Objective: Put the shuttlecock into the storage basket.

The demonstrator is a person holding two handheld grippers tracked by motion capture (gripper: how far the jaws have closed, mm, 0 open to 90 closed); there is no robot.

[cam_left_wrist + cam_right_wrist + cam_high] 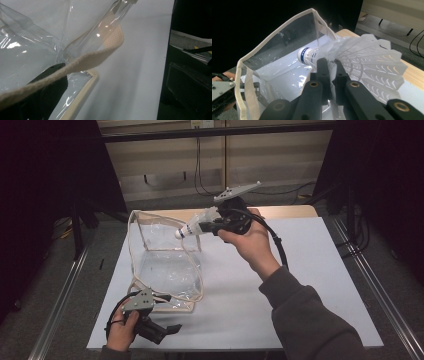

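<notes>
Between right claw (329, 62) tips: shuttlecock (362, 60), pinched tight, above clear bag (165, 270); left claw (50, 82) clamps bag strap (95, 60).

In the left gripper view, the left gripper's (37, 97) jaw tips hide behind the cream strap (82, 61), so their grip cannot be judged. The clear bag (27, 55) runs off at nine o'clock. In the right gripper view, the shuttlecock's (362, 62) feathers partly hide behind the right gripper (329, 72).
</notes>
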